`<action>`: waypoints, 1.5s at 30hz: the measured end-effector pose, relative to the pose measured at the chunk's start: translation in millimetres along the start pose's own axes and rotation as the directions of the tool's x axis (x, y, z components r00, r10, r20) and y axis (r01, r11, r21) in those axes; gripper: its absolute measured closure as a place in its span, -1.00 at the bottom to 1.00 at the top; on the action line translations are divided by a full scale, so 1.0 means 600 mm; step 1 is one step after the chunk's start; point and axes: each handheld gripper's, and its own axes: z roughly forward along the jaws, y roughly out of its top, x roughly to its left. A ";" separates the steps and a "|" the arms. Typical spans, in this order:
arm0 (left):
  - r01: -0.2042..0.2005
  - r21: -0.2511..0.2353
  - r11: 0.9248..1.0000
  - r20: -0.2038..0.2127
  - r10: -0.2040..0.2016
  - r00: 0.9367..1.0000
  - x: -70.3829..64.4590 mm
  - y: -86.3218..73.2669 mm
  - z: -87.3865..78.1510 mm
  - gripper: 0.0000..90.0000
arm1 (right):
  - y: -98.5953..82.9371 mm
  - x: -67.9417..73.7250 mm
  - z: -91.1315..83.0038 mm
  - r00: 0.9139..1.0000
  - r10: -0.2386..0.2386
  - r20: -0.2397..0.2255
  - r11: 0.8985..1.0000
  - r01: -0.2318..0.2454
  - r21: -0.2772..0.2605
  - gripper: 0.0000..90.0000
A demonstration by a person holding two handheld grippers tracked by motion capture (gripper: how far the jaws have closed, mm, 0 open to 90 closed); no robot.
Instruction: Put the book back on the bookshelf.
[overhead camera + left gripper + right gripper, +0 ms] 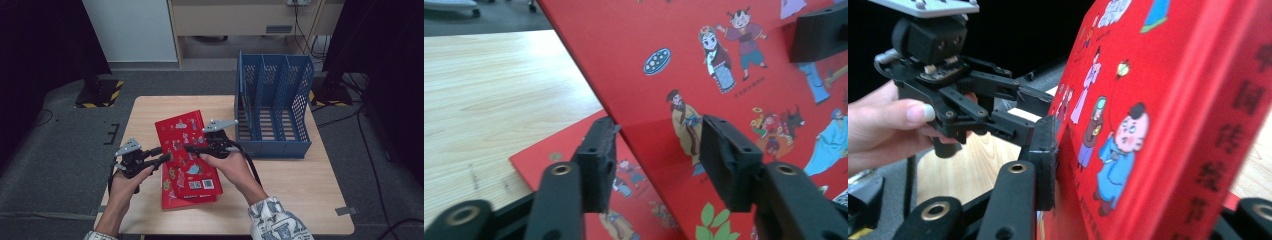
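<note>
Lying at centre of the wooden desk [300,180]: a stack of red books. Tilting up off the stack: the upper red book [186,150], cover printed with cartoon figures, its 9 o'clock edge raised. Lying flat beneath it: the lower red book [569,150], corner projecting toward 7 o'clock in the high view.

Left tongs [162,157]: reaching in from 8 o'clock, held by the left hand [127,177]. Jaws standing partly apart in the left gripper view [656,160], straddling the raised edge of the upper red book; one pad [599,160] sitting below the cover, the other over its printed face. Contact with the cover: cannot tell.

Right tongs [192,148]: held by the right hand [227,162], reaching toward 9 o'clock across the cover. Closing on the upper red book in the right gripper view [1158,115], one pad [1045,160] pressing its printed face, spine facing the camera.

Standing at 2 o'clock on the desk: a blue perforated file rack [272,105], well apart from the books.
</note>
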 end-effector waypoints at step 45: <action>-0.080 0.018 0.997 -0.024 0.081 0.996 -0.003 -0.009 0.003 0.18 | -0.007 0.001 0.005 0.989 -0.143 0.038 0.982 0.147 -0.121 0.45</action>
